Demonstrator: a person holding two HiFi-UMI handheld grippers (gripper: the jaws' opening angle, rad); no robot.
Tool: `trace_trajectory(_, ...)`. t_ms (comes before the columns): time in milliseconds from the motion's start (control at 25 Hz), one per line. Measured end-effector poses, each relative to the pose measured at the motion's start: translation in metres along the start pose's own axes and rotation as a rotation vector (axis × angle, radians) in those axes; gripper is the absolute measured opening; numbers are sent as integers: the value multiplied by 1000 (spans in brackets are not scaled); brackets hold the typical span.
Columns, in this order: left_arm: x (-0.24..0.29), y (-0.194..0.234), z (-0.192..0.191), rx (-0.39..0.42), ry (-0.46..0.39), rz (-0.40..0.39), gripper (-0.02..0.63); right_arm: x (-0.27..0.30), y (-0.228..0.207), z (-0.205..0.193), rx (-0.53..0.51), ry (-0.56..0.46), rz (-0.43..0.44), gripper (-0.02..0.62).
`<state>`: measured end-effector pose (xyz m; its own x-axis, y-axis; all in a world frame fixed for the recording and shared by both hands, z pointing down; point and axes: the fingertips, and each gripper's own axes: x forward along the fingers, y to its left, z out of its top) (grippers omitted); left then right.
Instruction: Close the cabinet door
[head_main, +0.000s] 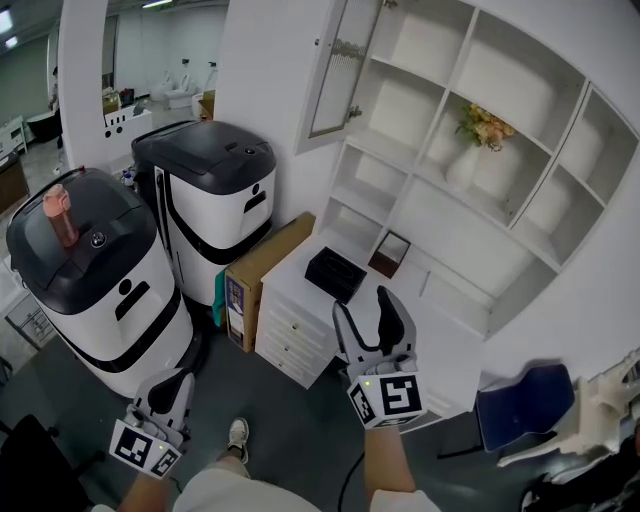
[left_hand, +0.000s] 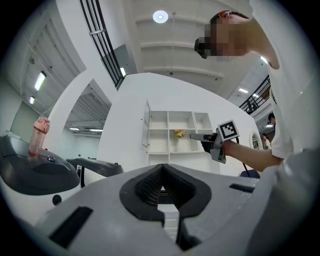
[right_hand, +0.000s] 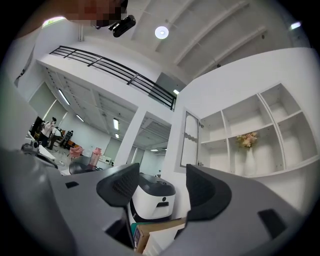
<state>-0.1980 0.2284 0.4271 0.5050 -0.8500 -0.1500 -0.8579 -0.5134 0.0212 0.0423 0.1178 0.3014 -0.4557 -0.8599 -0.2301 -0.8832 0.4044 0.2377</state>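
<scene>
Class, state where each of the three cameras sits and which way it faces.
Head view: on the person's head, looking steeply down at left claw, right claw, a shoe.
Left gripper view: on the shut left claw, facing the shelf unit; right claw visible.
Right gripper view: on the open right claw, facing the cabinet door.
All three share the cabinet door.

The glass cabinet door stands swung open at twelve o'clock, at the edge of the white shelf unit filling one to three o'clock. A vase of flowers sits on a shelf at two. The right tool, jaws apart, points up from six, beside a black tray on the bench. The left tool is at seven.
</scene>
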Motion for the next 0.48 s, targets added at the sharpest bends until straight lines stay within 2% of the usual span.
trace_trajectory(240,87,40,-27,-46,-19,-44,5,71,-26,-33,6,23,-23,270)
trace_trajectory(480,188,109,-32,-104,-48,-102,5,201,-54,-44,-19,14,-44,272)
